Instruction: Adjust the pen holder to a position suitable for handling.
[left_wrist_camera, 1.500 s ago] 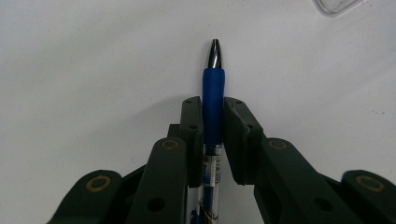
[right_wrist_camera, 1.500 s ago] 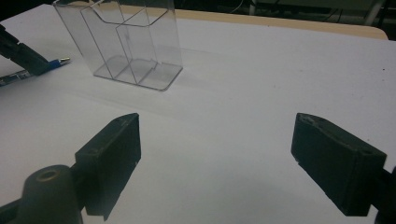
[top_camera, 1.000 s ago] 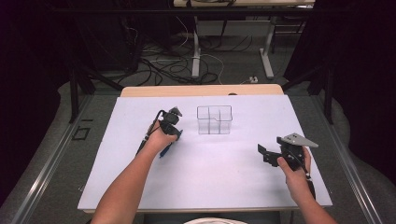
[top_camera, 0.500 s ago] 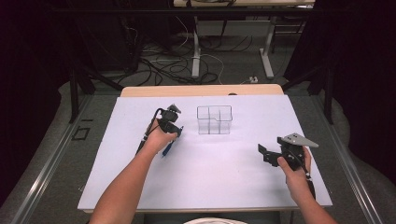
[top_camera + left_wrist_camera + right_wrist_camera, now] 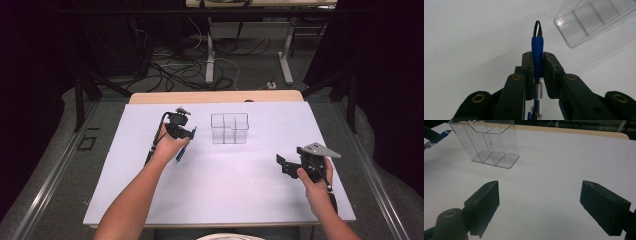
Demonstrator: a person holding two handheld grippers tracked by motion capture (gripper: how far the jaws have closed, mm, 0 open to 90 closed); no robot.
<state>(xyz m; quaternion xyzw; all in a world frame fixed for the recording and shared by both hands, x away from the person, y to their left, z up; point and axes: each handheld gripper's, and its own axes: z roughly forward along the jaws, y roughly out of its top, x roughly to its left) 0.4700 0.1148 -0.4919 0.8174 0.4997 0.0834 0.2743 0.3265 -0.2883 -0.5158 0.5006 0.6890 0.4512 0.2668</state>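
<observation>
A clear plastic box (image 5: 229, 128) with little walls inside stood on the white table (image 5: 220, 190), near the far side and about in the middle. It was empty. Behind the table, the dark floor had cables (image 5: 190, 70) and metal desk legs (image 5: 210, 55) on it. Nothing lay on the table between the box and the two hands. The left tongs (image 5: 186, 133) were just to the left of the box, close to it but not touching it. They were clamped tight on a blue pen (image 5: 537, 53). In the left gripper view the two black pads squeezed the pen's blue grip from both sides, and its shiny tip poked out past them, with a corner of the box (image 5: 594, 20) up to the right of it. From above, the pen (image 5: 184, 148) slanted down toward the person, with its low end above the table. The right tongs (image 5: 281, 165) were well away from the box, near the right edge of the table. Their two pads (image 5: 486, 200) stood wide apart, with bare table between them. They held nothing and touched nothing, and the box (image 5: 487, 143) stood far in front of them.
</observation>
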